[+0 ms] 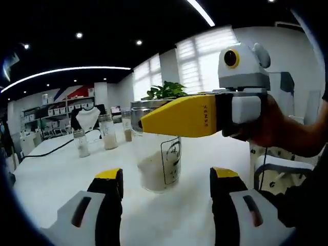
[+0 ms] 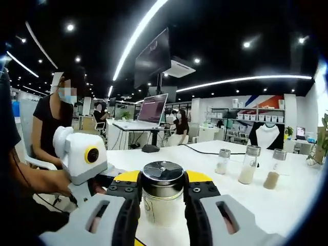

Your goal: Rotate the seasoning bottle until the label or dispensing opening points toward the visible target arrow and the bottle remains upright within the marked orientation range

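Observation:
A clear glass seasoning bottle [image 1: 156, 166] with a metal lid [image 2: 163, 173] stands upright on the white table [image 1: 46, 179]. It holds pale powder, and a black-outlined label [image 1: 172, 158] faces right in the left gripper view. My right gripper [image 2: 163, 199] is shut on the bottle just under the lid. In the left gripper view the right gripper [image 1: 179, 117] reaches in from the right as a yellow finger across the lid, held by a hand [image 1: 269, 125]. My left gripper [image 1: 166, 197] is open, with the bottle standing a little ahead of its jaws.
Three smaller bottles [image 1: 81, 142] [image 1: 108, 132] [image 1: 126, 125] stand in a row further back, also seen as bottles [image 2: 223, 161] [image 2: 249, 164] [image 2: 273, 176]. A black cable [image 1: 51, 148] crosses the table. A person [image 2: 54, 118] sits at the left. A chair [image 1: 277, 169] is beside the table.

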Demonstrator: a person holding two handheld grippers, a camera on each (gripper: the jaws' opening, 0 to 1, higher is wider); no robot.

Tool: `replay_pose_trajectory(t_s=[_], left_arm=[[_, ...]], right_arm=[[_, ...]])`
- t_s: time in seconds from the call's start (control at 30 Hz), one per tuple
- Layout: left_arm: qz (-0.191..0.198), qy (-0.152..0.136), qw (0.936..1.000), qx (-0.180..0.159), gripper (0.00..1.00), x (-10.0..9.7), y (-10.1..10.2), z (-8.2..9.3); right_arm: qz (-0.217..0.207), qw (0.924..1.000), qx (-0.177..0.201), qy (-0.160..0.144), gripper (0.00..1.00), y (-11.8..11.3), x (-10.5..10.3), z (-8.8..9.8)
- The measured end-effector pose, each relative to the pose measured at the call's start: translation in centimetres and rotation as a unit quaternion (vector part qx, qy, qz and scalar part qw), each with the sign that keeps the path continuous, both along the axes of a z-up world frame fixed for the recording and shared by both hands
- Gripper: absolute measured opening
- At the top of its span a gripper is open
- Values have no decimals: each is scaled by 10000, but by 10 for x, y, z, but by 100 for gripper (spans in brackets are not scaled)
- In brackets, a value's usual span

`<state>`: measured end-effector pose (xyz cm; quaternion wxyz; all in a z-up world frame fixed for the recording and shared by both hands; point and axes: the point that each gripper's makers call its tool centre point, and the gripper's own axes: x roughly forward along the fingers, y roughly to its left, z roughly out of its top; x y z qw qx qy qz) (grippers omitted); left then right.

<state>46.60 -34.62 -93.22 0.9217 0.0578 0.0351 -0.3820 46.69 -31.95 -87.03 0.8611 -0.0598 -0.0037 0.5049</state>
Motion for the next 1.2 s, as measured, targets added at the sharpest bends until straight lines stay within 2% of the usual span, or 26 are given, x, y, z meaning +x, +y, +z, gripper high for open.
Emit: replay_pose_trajectory(t_s=[0.07, 0.13, 0.2, 0.3, 0.43, 0.57, 0.73, 0.9, 1.07, 1.2], left_arm=[[105, -34, 9999, -40, 80, 3, 6, 1], [238, 4, 9997, -51, 87, 7, 11, 1], [345, 48, 9994, -72, 92, 9, 16, 1], [521, 93, 9984, -183, 96, 14, 26, 3], [596, 187, 9979, -157, 94, 15, 33, 0], [704, 164, 9973, -100, 97, 17, 38, 0], [805, 185, 9964, -204, 100, 19, 39, 2], [820, 213, 9962, -220, 100, 19, 40, 1], [822, 201, 9961, -233, 100, 19, 40, 3], [806, 209, 9965, -114, 100, 18, 37, 0]], right_arm=[[5, 10000, -40, 6, 29, 3, 7, -1], [60, 9998, 50, 170, 29, 7, 12, -3], [106, 9997, 125, 204, 29, 10, 16, -4], [90, 9996, 90, 257, 29, 17, 25, -8], [72, 9995, 16, 311, 29, 24, 38, -12], [197, 9990, -67, 403, 29, 33, 50, -19], [78, 9988, -203, 440, 29, 41, 67, -29], [52, 9987, -69, 501, 29, 44, 82, -29], [73, 9987, -139, 482, 29, 49, 92, -30], [260, 9981, -60, 564, 29, 53, 97, -33]])
